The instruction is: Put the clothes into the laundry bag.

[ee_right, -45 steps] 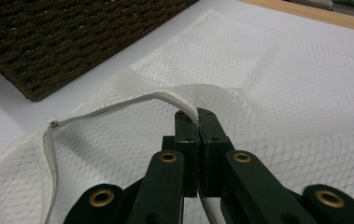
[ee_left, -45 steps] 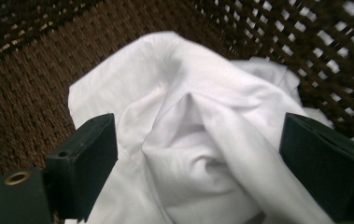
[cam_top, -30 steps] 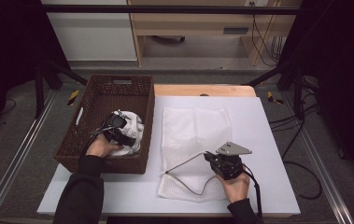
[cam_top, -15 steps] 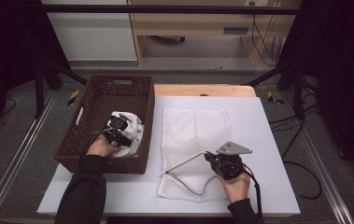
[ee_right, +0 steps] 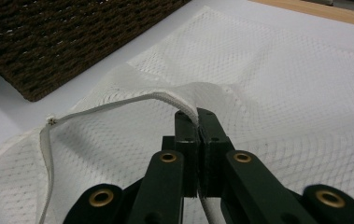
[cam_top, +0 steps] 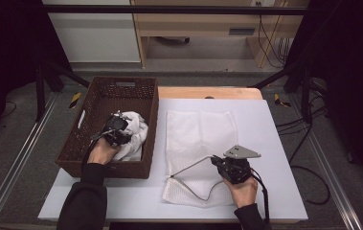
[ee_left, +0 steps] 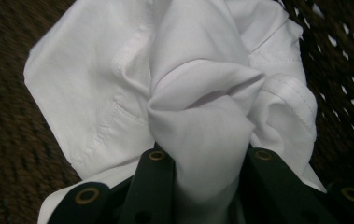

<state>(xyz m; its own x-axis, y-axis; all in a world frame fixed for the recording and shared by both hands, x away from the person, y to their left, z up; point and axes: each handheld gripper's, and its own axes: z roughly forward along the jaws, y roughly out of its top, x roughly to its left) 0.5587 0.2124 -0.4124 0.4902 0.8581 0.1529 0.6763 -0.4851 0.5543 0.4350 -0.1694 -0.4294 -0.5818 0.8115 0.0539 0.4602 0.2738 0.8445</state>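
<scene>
A crumpled white cloth (cam_top: 137, 134) lies in the brown wicker basket (cam_top: 105, 96) at the table's left. My left gripper (cam_top: 119, 130) reaches into the basket; its jaws have just been closing, and a bunched fold of the cloth (ee_left: 202, 93) is pinched between them at the left gripper (ee_left: 207, 156). A white mesh bag (cam_top: 200, 127) lies flat on the table beside the basket. My right gripper (cam_top: 213, 160) is shut on the bag's zipper edge (ee_right: 118, 105) and holds that edge raised off the bag, as the right gripper (ee_right: 197, 119) view shows.
The white table top (cam_top: 275, 143) has free room to the right of the bag. A wooden board (cam_top: 208, 92) runs along the table's back edge. The basket's wall (ee_right: 62, 32) stands close to the left of the bag. Cables lie on the floor at the right.
The left gripper's jaws have drawn together on the white cloth in the basket, with the hand shifting slightly. The right gripper and the raised bag edge have stayed put.
</scene>
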